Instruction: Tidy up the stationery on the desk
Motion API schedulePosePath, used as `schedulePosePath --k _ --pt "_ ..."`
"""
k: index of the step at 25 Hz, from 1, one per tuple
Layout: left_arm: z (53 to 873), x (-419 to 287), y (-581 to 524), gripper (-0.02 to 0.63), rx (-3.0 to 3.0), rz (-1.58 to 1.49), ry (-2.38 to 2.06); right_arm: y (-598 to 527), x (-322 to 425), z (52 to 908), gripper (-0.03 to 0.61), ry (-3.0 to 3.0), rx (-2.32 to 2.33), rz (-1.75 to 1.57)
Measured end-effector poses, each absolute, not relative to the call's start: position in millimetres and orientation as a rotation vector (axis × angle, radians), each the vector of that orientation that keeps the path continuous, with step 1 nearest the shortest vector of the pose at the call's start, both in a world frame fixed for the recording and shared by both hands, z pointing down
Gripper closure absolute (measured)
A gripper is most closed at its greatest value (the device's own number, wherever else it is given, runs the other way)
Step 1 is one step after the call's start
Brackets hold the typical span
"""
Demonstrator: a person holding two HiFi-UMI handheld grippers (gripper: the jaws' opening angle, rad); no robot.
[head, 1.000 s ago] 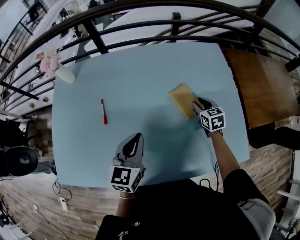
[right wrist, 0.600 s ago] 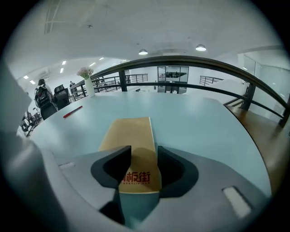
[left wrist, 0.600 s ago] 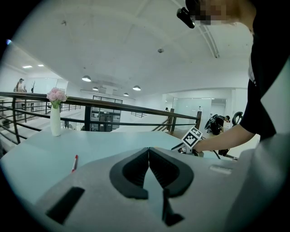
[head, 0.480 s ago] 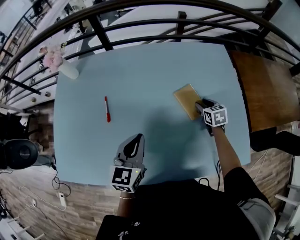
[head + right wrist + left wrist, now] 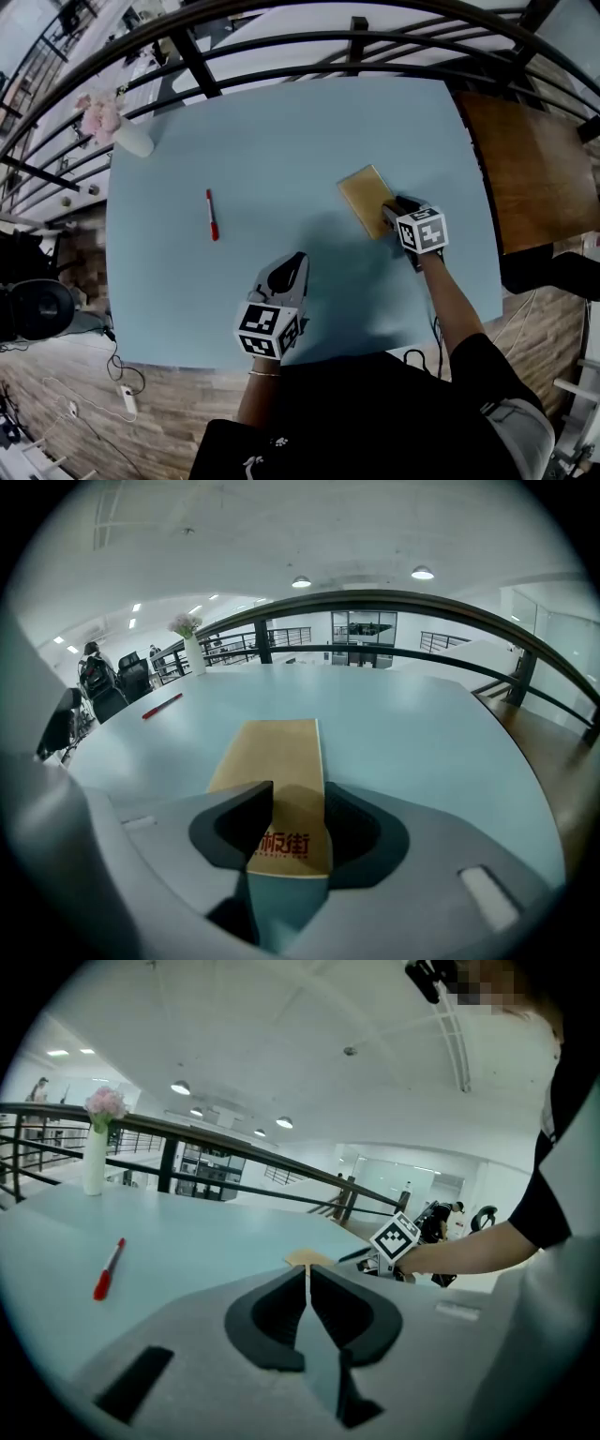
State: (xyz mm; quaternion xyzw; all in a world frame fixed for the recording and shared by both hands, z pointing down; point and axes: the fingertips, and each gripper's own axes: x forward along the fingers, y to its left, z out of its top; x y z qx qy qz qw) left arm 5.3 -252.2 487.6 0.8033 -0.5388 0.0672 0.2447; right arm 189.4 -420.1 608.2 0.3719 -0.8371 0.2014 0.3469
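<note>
On the pale blue surface (image 5: 281, 131), a brown notebook (image 5: 366, 197) is lying flat to the right of centre, with red print showing at its near end in the right gripper view. The right tongs (image 5: 390, 212) are tilting steeply down over that near end. Their jaws have just been opening and are now standing wide apart, straddling the notebook's near end without pressing on it, so the grip is released. The person's right forearm (image 5: 448, 305) is stretching forward bare from a dark sleeve, crossing the near right edge of the surface.

The left tongs (image 5: 301, 257) are hovering low near the front edge, pointing only slightly downward and angling towards the notebook. Their jaws are clenched together on nothing, with only a hairline gap between the pads. The left wrist (image 5: 263, 373) is sitting just outside the front edge.

A red pen (image 5: 212, 217) is lying on the left part of the surface, well apart from both tongs. A white vase (image 5: 134, 142) of pink flowers is standing at the far left corner. A wooden table (image 5: 534, 169) is standing just beside the right edge.
</note>
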Motion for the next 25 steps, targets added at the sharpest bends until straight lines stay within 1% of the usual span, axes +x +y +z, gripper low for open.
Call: schedulePosePath --k 4,10,19,25 --pt "514.3 29.1 -270.5 0.578 2.162 0.233 -1.369 -413.7 185.7 606.9 0.394 -2.172 0.975 0.532" --pt "545.0 38.8 -282.8 0.541 2.102 0.262 -1.29 -394.3 167.9 606.1 0.396 -2.172 0.974 0.555" --pt "583.8 71.6 -287.6 0.476 2.035 0.312 -1.149 -365.6 155.8 610.6 0.4 -2.19 0.931 0.583" --pt "595.3 81.0 -287.1 0.46 2.019 0.358 -1.13 -348.1 148.9 613.4 0.413 -2.205 0.906 0.612"
